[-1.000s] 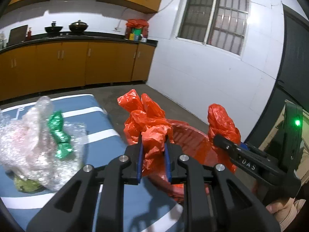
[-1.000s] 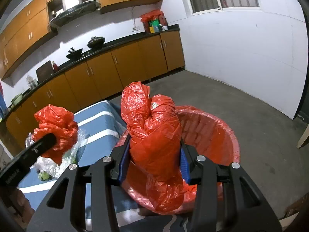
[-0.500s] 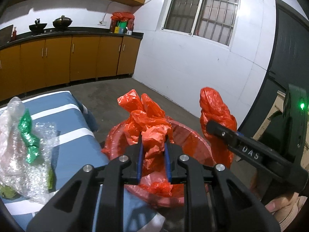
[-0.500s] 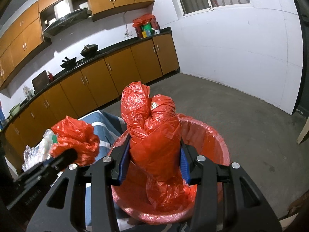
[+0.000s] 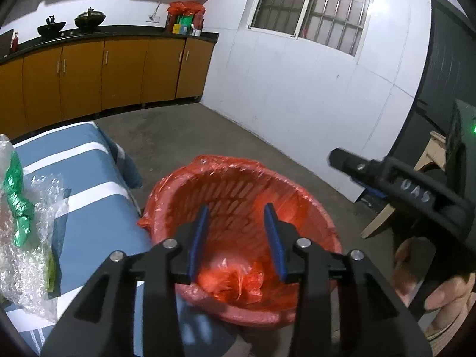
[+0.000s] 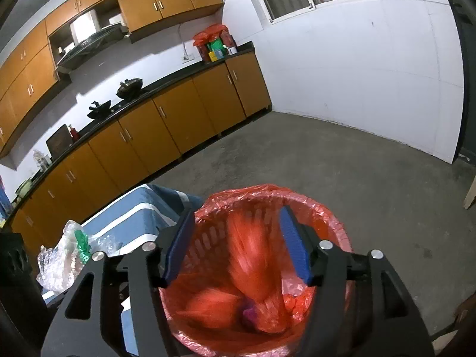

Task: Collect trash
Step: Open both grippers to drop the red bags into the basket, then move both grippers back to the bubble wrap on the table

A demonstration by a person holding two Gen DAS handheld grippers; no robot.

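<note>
The left gripper hangs over a round red plastic basket lined with a red plastic bag. Its two blue-padded jaws have just been opening and now stand partly apart with nothing between them. Below them, at the bottom of the basket, lies a crumpled red plastic bag of trash, free of the pads.

The right gripper also points down into the same basket. Its jaws have just been opening too and stand wider apart. A second red plastic bag bundle shows between them as a motion-blurred streak inside the basket, with a gap on each side, so the pads do not press on it. Another blurred red bundle lies lower and to the left in the basket.

In the left wrist view the right gripper appears at the right edge as a black arm, with a person's hand under it.

Just left of the basket is a surface covered in blue cloth with white stripes. On its left part lies a heap of clear bubble wrap with a shiny green wrapper in it.

Farther off, across a grey concrete floor, a row of orange-brown cabinets under a dark counter carries two dark woks and a red bag with boxes. A barred window sits in the white wall to the right.
</note>
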